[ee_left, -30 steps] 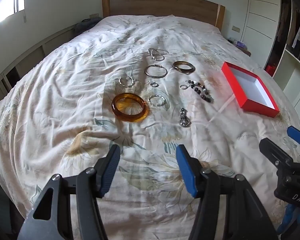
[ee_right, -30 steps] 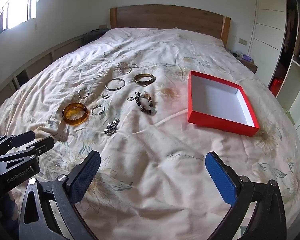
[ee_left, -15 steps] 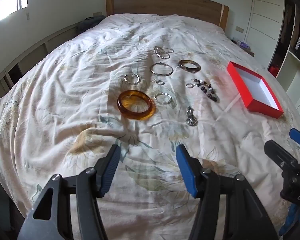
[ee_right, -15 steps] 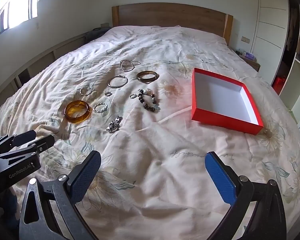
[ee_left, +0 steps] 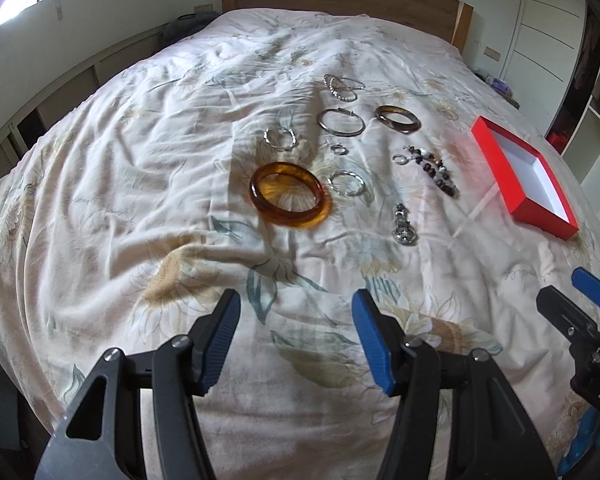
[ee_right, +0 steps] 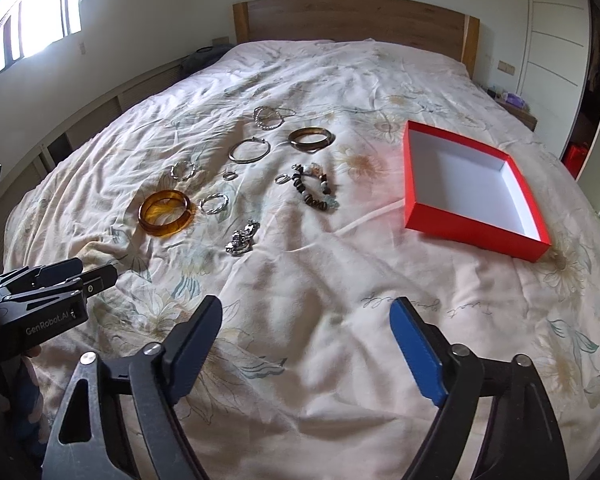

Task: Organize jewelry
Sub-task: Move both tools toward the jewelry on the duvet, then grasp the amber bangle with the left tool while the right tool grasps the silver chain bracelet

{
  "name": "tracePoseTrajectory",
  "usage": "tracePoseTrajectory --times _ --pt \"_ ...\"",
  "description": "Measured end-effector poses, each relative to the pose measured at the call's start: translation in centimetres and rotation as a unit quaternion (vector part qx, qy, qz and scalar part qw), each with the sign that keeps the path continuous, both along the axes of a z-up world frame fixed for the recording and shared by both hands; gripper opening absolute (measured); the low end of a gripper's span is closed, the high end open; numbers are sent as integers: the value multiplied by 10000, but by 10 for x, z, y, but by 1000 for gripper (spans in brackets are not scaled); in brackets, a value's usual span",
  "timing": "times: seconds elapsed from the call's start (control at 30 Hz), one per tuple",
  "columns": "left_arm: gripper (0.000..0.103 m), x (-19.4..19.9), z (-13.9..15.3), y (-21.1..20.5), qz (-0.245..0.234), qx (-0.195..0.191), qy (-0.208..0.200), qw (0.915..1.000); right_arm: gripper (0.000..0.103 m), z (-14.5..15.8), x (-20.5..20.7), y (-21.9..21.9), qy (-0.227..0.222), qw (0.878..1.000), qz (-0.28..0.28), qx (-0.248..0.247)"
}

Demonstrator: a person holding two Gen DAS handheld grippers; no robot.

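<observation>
Several pieces of jewelry lie on the bed: an amber bangle (ee_left: 287, 198) (ee_right: 165, 212), a brown bangle (ee_left: 398, 118) (ee_right: 310, 139), a large silver hoop (ee_left: 341, 121) (ee_right: 249, 151), a beaded bracelet (ee_left: 436, 169) (ee_right: 315, 192), a silver charm piece (ee_left: 404, 226) (ee_right: 242, 239) and small silver rings. An empty red box (ee_left: 516, 184) (ee_right: 472, 222) with a white inside sits to their right. My left gripper (ee_left: 296, 312) is open and empty, short of the amber bangle. My right gripper (ee_right: 306, 316) is open and empty, nearer the box.
The floral bedspread (ee_left: 140, 184) covers the whole bed, with a wooden headboard (ee_right: 356, 20) at the far end. Low shelves run along the left wall, white wardrobes and open shelves along the right. The left gripper's body shows at the left edge of the right wrist view (ee_right: 48, 292).
Both grippers have moved forward toward the jewelry, which looks larger. The right gripper's jaws have narrowed a little and stay open. Nothing has been picked up.
</observation>
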State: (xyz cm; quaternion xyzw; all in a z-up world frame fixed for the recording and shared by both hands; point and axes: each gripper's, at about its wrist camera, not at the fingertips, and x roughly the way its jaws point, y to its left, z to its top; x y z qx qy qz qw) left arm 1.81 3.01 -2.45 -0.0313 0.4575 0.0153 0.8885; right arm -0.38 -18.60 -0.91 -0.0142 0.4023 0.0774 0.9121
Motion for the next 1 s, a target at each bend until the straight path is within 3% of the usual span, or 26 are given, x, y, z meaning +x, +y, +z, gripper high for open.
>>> tracePoseTrajectory --times 0.43,0.6,0.73,1.0 --pt "55 30 -7 19 169 -134 43 9998 52 -5 28 13 245 9983 480 240" --pt "54 54 -11 31 304 -236 35 9993 47 -13 48 21 384 9966 665 313" --pt "45 78 -18 41 387 -321 111 9987 47 -22 65 29 518 9948 786 380" --pt "44 124 -38 52 562 -317 325 9974 46 -38 103 48 733 9912 1008 454"
